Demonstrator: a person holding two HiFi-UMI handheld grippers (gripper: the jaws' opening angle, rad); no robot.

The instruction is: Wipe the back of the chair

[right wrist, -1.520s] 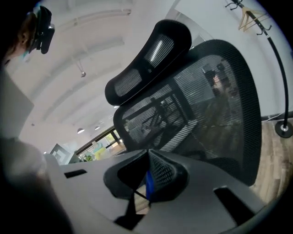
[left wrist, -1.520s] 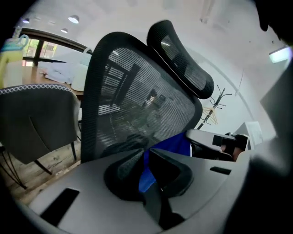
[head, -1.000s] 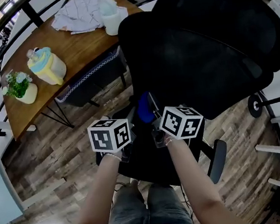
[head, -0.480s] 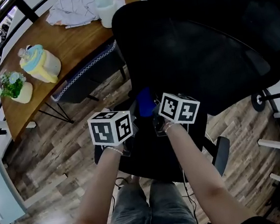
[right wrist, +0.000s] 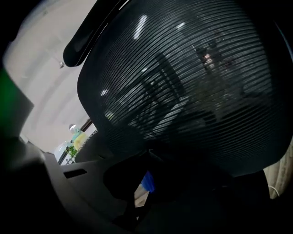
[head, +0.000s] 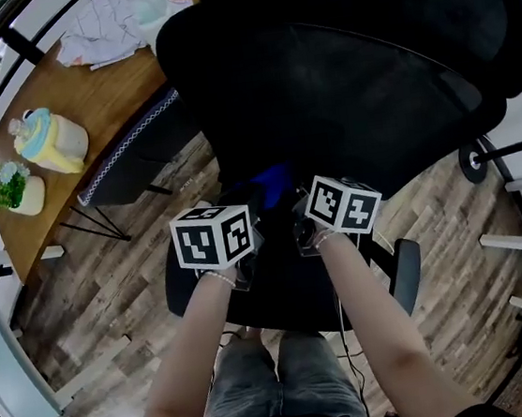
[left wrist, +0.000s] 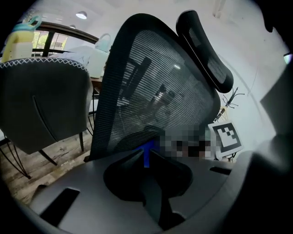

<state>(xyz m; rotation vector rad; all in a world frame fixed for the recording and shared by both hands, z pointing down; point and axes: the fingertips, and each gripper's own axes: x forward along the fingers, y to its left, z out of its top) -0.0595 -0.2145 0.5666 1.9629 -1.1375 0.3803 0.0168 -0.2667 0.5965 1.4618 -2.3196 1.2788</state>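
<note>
Nudged up toward 12 o'clock since a second ago, closer under the chair back point(head: 349, 79). Clamps a thin fold of blue cloth point(head: 273, 181) in the left gripper point(left wrist: 147, 154); cannot read the right gripper point(right wrist: 147, 180), too dark, blue scrap at its tips. Holds cloth at the back's lower edge. Shows ribbed black mesh, curved rim, padded headrest point(left wrist: 207, 50) at 1 o'clock; smooth wooden table point(head: 87, 97) at 10 o'clock.

Curved black mesh chair back point(head: 349, 79) stands upright, a small blue cloth point(head: 272, 181) near its lower edge
</note>
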